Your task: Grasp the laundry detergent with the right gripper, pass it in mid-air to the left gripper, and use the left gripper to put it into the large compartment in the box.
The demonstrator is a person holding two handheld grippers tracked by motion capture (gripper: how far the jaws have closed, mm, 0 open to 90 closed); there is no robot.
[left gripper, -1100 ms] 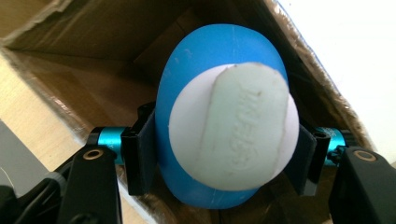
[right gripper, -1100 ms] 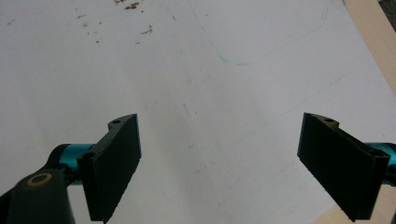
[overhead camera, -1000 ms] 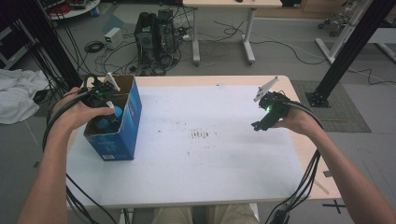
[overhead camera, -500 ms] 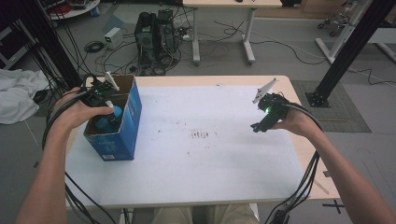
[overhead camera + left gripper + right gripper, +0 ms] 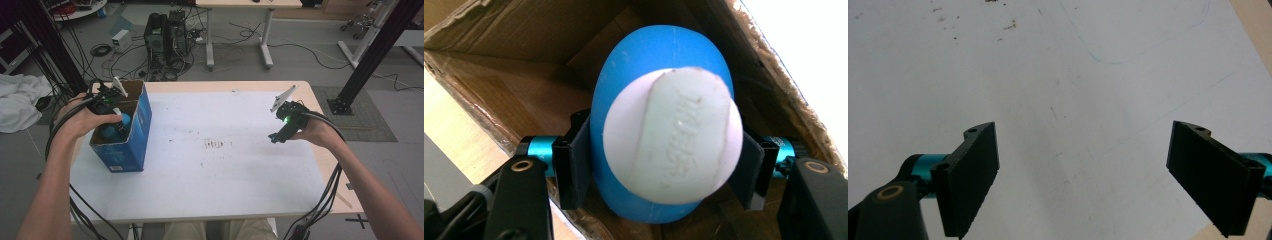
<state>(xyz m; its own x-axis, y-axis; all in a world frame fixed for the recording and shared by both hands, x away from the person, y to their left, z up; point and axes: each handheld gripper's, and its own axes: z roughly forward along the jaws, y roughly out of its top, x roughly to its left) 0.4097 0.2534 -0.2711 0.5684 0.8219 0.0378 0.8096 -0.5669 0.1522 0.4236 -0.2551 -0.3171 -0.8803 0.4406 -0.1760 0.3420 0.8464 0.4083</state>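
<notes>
The blue ball (image 5: 663, 130), with its white cap facing us, sits down inside the cardboard box (image 5: 141, 124) at the table's (image 5: 215, 170) left edge, between the pads of our left gripper (image 5: 663, 172). Those jaws have just been easing apart, yet the pads look to be touching it, so we judge the release only beginning. Our right gripper (image 5: 1108, 175) hangs wide open and empty above the white tabletop.

- A table (image 5: 320, 165) with a white sheet (image 5: 225, 170) on top.
- A blue box (image 5: 131, 142) stands at its left end.
- Small dark crumbs (image 5: 215, 145) lie mid-sheet.
</notes>
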